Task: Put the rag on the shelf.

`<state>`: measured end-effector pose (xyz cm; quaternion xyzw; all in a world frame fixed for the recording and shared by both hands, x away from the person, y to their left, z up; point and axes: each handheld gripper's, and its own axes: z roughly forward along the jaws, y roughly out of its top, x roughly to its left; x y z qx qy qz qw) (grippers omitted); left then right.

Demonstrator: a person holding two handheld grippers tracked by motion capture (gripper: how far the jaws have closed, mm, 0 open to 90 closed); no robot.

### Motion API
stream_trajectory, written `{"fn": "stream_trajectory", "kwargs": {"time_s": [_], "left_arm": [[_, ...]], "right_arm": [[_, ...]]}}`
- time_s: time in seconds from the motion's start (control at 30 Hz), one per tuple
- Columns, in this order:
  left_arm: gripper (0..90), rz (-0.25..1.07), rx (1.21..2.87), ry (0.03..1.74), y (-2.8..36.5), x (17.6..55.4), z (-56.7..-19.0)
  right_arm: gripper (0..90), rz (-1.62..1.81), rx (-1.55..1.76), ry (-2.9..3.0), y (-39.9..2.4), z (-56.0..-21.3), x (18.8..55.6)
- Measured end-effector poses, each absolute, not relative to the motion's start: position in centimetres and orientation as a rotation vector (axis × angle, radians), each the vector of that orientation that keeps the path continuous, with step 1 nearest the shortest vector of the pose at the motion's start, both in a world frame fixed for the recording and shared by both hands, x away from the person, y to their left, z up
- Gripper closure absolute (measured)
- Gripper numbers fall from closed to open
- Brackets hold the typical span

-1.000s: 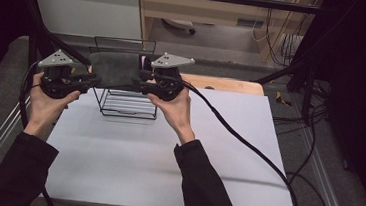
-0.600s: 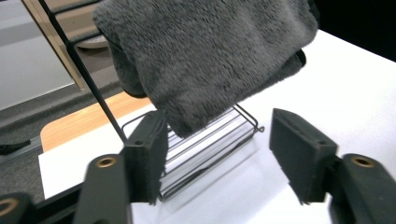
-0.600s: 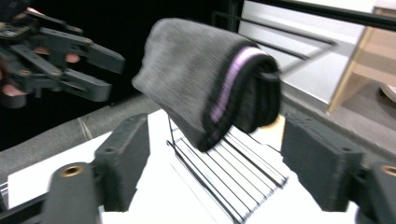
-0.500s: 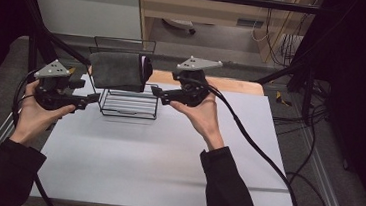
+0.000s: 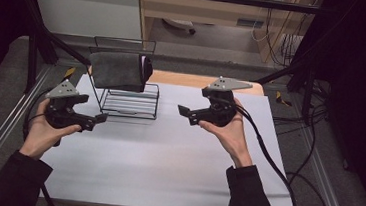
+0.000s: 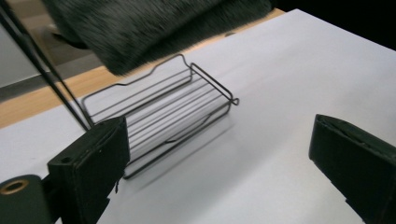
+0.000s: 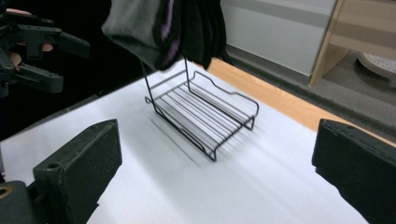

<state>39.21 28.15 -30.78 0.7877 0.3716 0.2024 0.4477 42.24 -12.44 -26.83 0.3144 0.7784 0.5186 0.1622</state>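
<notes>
Overhead, a black wire rack (image 5: 130, 98) stands at the far left part of the white table (image 5: 176, 162), with a dark grey cloth (image 5: 118, 70) draped over its upper bar. The left gripper (image 5: 98, 119) is held in the person's left hand (image 5: 43, 131) to the near left of the rack, apart from it, its tips pointing right toward the rack's base. The right gripper (image 5: 182, 112) sits in the right hand (image 5: 228, 132) to the right of the rack, well clear of it, tips pointing left. Both sets of jaws have just been opening, and nothing lies between either pair — the cloth hangs on the rack alone.

Next, the left gripper view: its two black jaws stand wide apart at the bottom corners, with bare table between them. The rack's (image 6: 159, 116) slatted base lies just beyond the left jaw, and the cloth (image 6: 154, 25) hangs blurred across the top of the frame.

Finally, the right gripper view: its jaws are likewise spread and empty. Between and beyond them the rack (image 7: 201, 114) stands on the white surface, near the table's wooden far edge (image 7: 280, 105), with the cloth (image 7: 159, 28) — grey, with a purplish stripe in its folds — hanging over the upright bars. The left gripper (image 7: 70, 63) appears at the upper left, its jaws parted and free.
</notes>
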Motion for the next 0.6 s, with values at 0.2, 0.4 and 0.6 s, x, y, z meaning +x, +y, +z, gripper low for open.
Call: {"fn": "stream_trajectory", "kwargs": {"time_s": [0.2, 0.4, 0.6], "left_arm": [[6.0, 0.493, 1.976, 0.901, 26.9, 38.9, -33.5], [7.4, 0.459, 2.006, 0.876, 26.0, 38.4, -36.7], [7.5, 0.446, 2.026, 0.878, 25.8, 38.0, -39.1]], "right_arm": [[0.8, 1.457, 0.908, 2.247, -14.2, -30.0, 41.4], [0.9, 1.458, 0.948, 2.296, -16.1, -33.9, 40.8], [0.9, 1.449, 1.003, 2.335, -18.5, -37.7, 40.2]]}}
